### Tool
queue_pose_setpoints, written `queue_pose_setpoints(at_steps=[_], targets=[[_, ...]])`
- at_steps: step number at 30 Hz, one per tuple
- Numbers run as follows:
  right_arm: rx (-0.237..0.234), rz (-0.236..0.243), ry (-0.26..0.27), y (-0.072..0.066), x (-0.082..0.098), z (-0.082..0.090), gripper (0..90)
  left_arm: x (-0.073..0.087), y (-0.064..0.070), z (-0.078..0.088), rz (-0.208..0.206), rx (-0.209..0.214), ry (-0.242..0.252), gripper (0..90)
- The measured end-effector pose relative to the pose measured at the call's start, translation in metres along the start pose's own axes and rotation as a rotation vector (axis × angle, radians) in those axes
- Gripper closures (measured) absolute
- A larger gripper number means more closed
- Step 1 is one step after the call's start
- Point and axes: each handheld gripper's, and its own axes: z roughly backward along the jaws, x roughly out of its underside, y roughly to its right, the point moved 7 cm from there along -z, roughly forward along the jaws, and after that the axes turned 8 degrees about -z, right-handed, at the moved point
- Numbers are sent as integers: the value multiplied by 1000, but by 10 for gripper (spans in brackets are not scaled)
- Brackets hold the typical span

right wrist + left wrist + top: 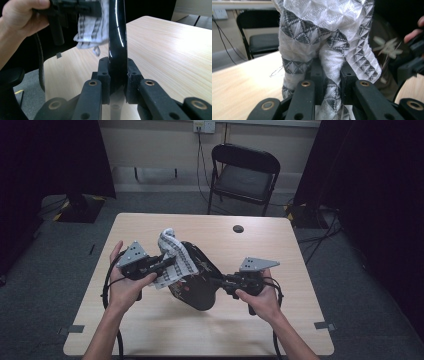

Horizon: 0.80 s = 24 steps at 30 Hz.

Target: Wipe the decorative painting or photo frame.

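Note:
A white cloth with grey diamond bands (175,255) hangs bunched in the air over the table. My left gripper (170,262) is shut on it, and a fold of the cloth (324,30) runs down between the jaws of the left gripper (331,72). A glossy black plate with a pale leaf print (197,282) stands tilted on edge above the table. My right gripper (216,282) is shut on its rim; in the right gripper view the plate's edge (117,30) rises from the right gripper (117,72). The cloth (92,27) lies against the plate's face (387,47).
The light wooden table (150,320) has a small dark round spot (238,228) near its far edge. A black folding chair (245,172) stands behind the table, with cables and a wall socket beyond. Dark curtains flank both sides.

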Motion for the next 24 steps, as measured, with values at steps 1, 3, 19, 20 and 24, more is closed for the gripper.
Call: queue_pose_setpoints(at_steps=[1,3,19,20,24], targets=[[-2,0,-2,0,0,0,786,-3,1,0,1,0,11,775],[-5,-1,-4,0,1,0,786,-9,2,1,22,5,33,775],[-9,-8,-15,1,3,2,784,-38,11,-8,-9,18,74,770],[-8,-7,-16,1,3,1,784,-45,12,-9,-12,33,90,772],[-8,-3,-17,0,3,0,784,-59,12,-9,13,47,134,772]])
